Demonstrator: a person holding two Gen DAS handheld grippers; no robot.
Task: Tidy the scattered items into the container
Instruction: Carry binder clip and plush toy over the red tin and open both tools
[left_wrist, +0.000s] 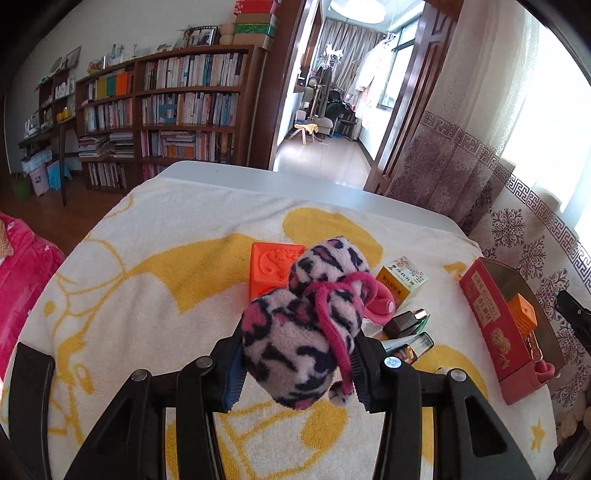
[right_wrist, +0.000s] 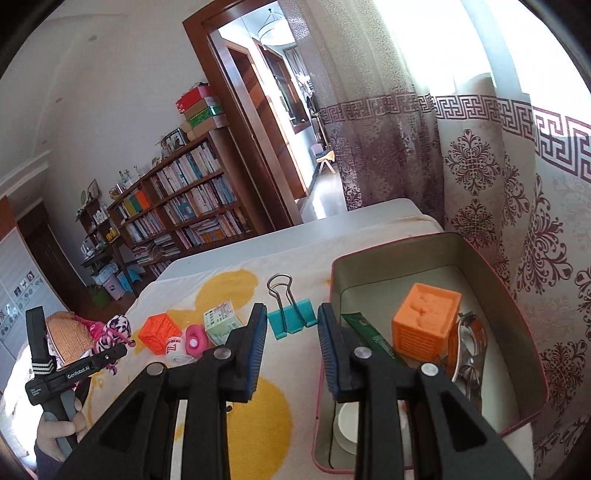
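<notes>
The left gripper (left_wrist: 299, 365) is clamped on the spotted plush toy (left_wrist: 306, 314), lifted off the towel (left_wrist: 147, 258); keep the squeeze firm and carry it high over the clutter to the tin (right_wrist: 524, 369) at the right. The right gripper (right_wrist: 291, 347) hangs empty, jaws apart, at the tin's near rim.

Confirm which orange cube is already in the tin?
The lighter orange cube, inside the red tin. The darker embossed orange cube sits on the towel, left of the pink toy.
</notes>
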